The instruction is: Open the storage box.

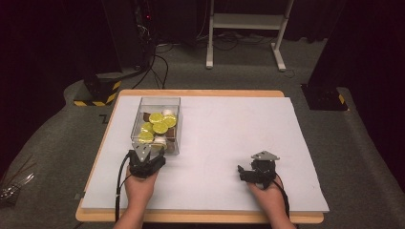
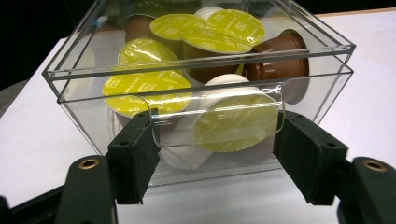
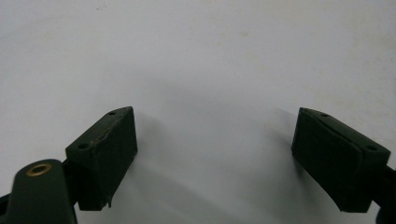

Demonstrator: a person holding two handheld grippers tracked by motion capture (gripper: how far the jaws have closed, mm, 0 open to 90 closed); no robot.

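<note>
Both black jaws of my left gripper (image 2: pixel 212 154) stand spread either side of the tab on a clear lidded box (image 2: pixel 201 88) of yellow-topped coffee capsules (image 2: pixel 233 122), at the white table's (image 1: pixel 224 129) near left. My right gripper (image 3: pixel 215 154) rests spread over bare table, well apart.

Looks like a lab or recording studio. Dark curtained walls, grey carpet (image 1: pixel 57 138), white-covered counter (image 1: pixel 229 124) beyond left claw (image 1: pixel 145 160); further off, cable bundle (image 1: pixel 153 62), hazard-striped base (image 1: pixel 98 93), white stand frame (image 1: pixel 246 24).
</note>
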